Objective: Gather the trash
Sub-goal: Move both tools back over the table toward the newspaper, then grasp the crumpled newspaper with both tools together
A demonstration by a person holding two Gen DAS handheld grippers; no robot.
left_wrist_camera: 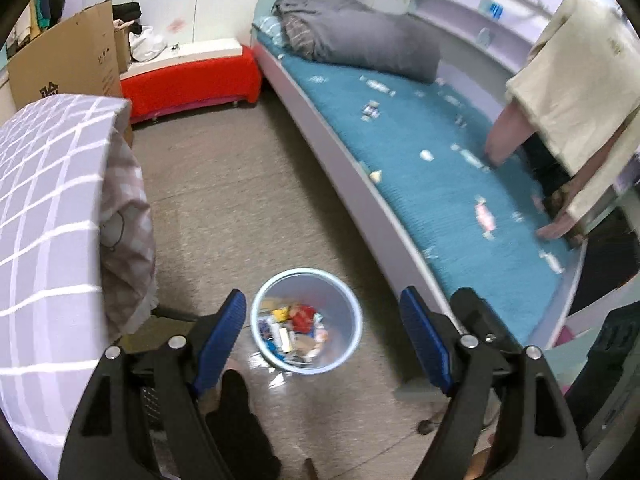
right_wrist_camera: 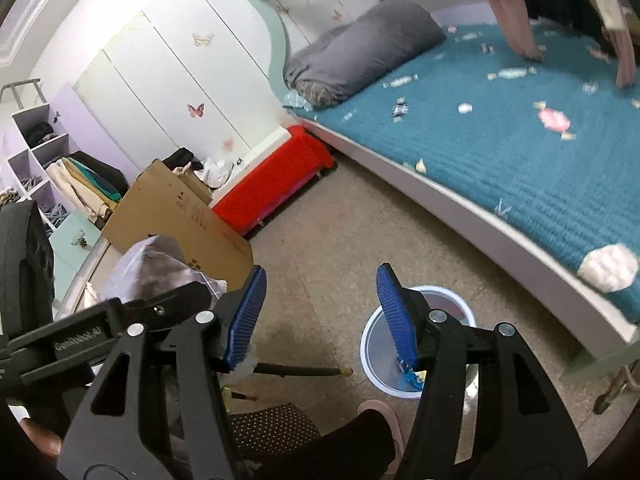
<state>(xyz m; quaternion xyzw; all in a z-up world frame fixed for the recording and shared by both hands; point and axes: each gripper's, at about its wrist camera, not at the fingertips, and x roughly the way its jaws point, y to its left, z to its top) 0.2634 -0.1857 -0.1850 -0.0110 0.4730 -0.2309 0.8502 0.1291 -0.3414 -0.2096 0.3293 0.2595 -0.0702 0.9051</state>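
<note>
A pale blue bin (left_wrist_camera: pixel 357 322) stands on the floor beside the bed, holding several wrappers and a red scrap (left_wrist_camera: pixel 303 317). My left gripper (left_wrist_camera: pixel 322 299) hangs above it, open and empty. In the right wrist view the bin (right_wrist_camera: pixel 366 346) sits low, partly behind my right gripper (right_wrist_camera: pixel 322 272), which is open with nothing between its pads. A blue wrapper (right_wrist_camera: pixel 409 377) lies in the bin just below the right pad. More wrappers are scattered on the teal bedspread (left_wrist_camera: pixel 420 184): a pink one (left_wrist_camera: pixel 485 216), a dark one (right_wrist_camera: pixel 400 109), and a white crumpled ball (right_wrist_camera: pixel 608 268).
A rolled grey quilt (left_wrist_camera: pixel 360 36) lies at the bed's head. A red bench (left_wrist_camera: pixel 188 80) and a cardboard box (left_wrist_camera: pixel 68 60) stand by the far wall. A grey checked cover (left_wrist_camera: pixel 44 208) fills the left. Clothes (left_wrist_camera: pixel 576 80) hang over the bed. A person's leg and slipper (right_wrist_camera: pixel 380 420) are below.
</note>
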